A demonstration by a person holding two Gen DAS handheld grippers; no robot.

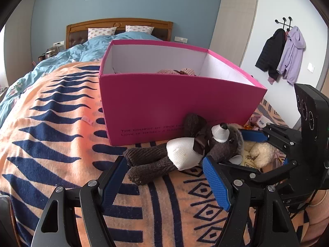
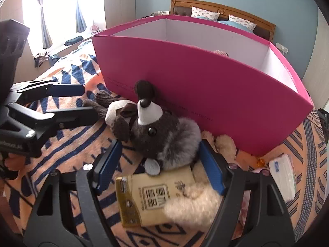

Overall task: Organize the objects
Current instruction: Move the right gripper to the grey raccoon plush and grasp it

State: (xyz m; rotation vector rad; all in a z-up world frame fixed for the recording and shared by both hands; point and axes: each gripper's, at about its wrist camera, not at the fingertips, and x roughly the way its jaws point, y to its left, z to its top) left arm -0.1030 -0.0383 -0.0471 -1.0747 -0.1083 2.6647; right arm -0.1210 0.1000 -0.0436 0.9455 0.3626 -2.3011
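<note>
Beige packet [image 2: 156, 195] shows only between the gaping right gripper [image 2: 162, 164]; left gripper [image 1: 164, 179] gapes too.

**Colours on the bed**

The box [image 1: 174, 103] is pink outside, white inside. Against it lies a dark brown plush [image 1: 185, 150] with white belly and snout. Under the box, the blanket [image 1: 51, 133] is orange with navy stripes and diamonds. Tongs pads [image 1: 216, 183] are blue.

Bright daylight, window [image 2: 51, 10] blown out; fisheye edges vignetted, sharp focus.
</note>
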